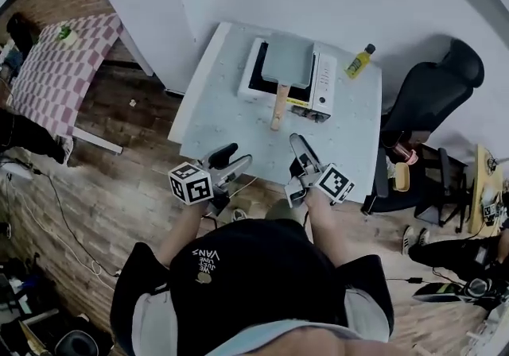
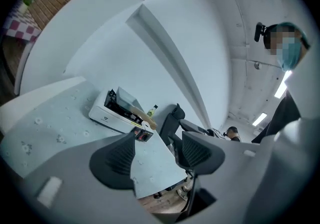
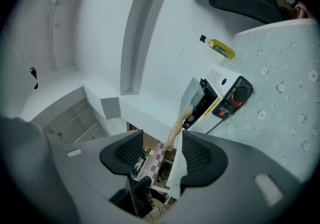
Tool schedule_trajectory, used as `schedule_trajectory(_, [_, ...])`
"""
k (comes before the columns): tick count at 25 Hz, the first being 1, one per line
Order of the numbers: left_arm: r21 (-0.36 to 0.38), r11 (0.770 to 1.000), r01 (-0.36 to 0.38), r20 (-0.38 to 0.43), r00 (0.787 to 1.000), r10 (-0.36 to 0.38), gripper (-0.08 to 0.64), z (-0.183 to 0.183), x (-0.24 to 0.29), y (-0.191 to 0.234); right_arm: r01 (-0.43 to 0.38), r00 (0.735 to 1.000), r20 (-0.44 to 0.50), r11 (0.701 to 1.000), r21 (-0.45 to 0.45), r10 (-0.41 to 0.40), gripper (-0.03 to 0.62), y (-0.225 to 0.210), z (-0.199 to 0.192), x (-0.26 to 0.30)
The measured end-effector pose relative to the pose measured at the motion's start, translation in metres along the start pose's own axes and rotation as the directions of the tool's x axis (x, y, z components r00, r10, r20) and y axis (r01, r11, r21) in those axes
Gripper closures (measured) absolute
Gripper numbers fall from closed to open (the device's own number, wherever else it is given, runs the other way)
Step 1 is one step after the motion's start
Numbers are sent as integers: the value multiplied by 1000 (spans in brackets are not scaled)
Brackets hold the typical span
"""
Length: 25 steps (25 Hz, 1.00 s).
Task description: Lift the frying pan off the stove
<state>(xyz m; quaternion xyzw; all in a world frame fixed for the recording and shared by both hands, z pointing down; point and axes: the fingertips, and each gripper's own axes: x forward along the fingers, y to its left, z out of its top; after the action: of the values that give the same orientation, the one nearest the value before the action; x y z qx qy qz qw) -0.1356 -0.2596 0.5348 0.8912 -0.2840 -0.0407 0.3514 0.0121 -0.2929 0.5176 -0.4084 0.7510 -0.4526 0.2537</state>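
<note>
Frying pan: the square grey frying pan (image 1: 288, 59) sits on the stove (image 1: 320, 84), out ahead of both sets of jaws and well apart from them.
Pan handle: the wooden handle (image 1: 279, 106) sticks out from the pan toward the person. Its long line runs from the pan back to the gap between the two grippers.
Handle from the right jaws: in the right gripper view the handle (image 3: 176, 128) shows just past the gap between the jaws, almost in line with it.
Handle from the left jaws: in the left gripper view the stove (image 2: 107, 115) and pan lie ahead and off to one side of the jaws.
Nearer gripper: I think the right gripper (image 1: 301, 157) is nearer the handle's end than the left gripper (image 1: 235, 157).
Left jaws: open wide, with nothing between them, only the worktop (image 2: 45, 128) seen behind.
Right jaws: apart, with nothing between them.
Next move: I think the right jaws need to go forward and close around the handle from its two sides.
Writing on the stove: a small logo on its side, a yellow strip, and a red and black patch by the knob (image 3: 239, 92). All are too small to read.
Bottle: a yellow bottle (image 1: 359, 61) stands beyond the stove. Its label can't be read.
Writing on the person: white print on the black clothing seems to say VANS.
</note>
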Motion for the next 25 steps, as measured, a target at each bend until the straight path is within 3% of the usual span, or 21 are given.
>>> schedule_trajectory(4, [-85,995,53,18,999,-52,288,7,18,5,-16,1000,2,999,-43,16,357,2,9,12])
schedule_trajectory(8, [-156,984,87,6,996,-87,279,8,46,7,9,1000,-12,998,63,-8,357,-19,17,27])
schedule_trajectory(11, [-185,977,104,-20,994,-109,270,8,70,10,1,997,-78,998,71,5,357,-34,26,43])
schedule_trajectory(14, [-235,965,118,-22,992,-127,270,13,92,12,98,981,-177,990,102,-79,357,-63,29,52])
schedule_trajectory(20, [-291,952,98,-84,988,-128,270,16,129,16,55,956,-295,978,202,7,357,-78,32,93])
schedule_trajectory(25, [-377,922,87,-119,983,-142,270,12,148,20,35,932,-355,953,300,78,357,-85,22,119])
